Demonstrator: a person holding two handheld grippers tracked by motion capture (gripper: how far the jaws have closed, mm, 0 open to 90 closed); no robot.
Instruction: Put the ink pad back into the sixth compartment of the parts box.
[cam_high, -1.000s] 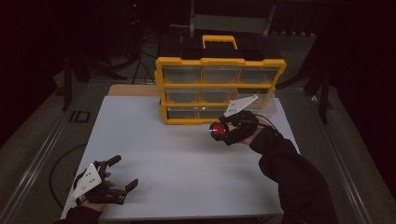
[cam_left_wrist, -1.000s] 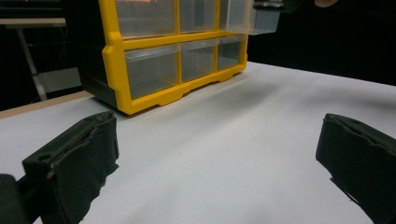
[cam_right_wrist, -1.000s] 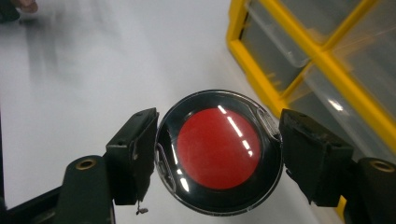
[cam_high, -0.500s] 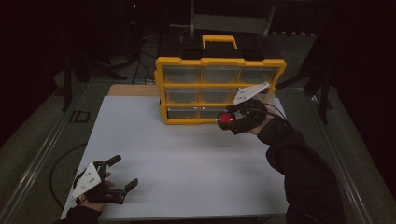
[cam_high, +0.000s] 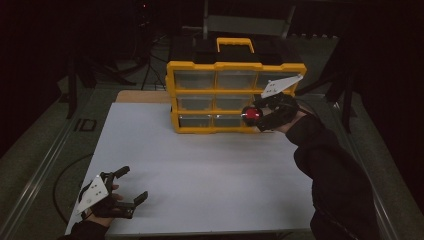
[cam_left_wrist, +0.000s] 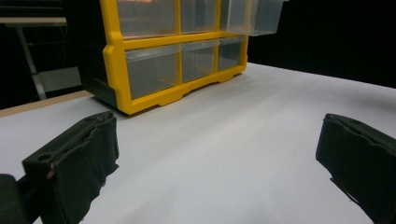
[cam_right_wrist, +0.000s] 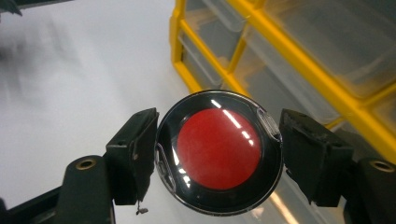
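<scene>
A round black disc with a red centre (cam_right_wrist: 219, 158) sits clamped between the two black jaws of my right gripper (cam_right_wrist: 218, 158). In the high view that right gripper (cam_high: 254, 116) holds the red disc (cam_high: 251, 114) in the air in front of the right side of a yellow drawer cabinet (cam_high: 235, 95) with clear drawers. My left gripper (cam_high: 134, 186) rests open near the table's front left corner, with nothing between its jaws. In the left gripper view the cabinet (cam_left_wrist: 177, 60) stands ahead, and one upper drawer (cam_left_wrist: 254, 18) at its right is pulled out.
The white table top (cam_high: 200, 165) spreads between the two grippers. A black case with a yellow handle (cam_high: 235, 45) stands behind the cabinet. Dark floor, cables and stands surround the table.
My right gripper has risen with the red disc and moved toward the cabinet's right side. The left gripper has stayed where it was.
</scene>
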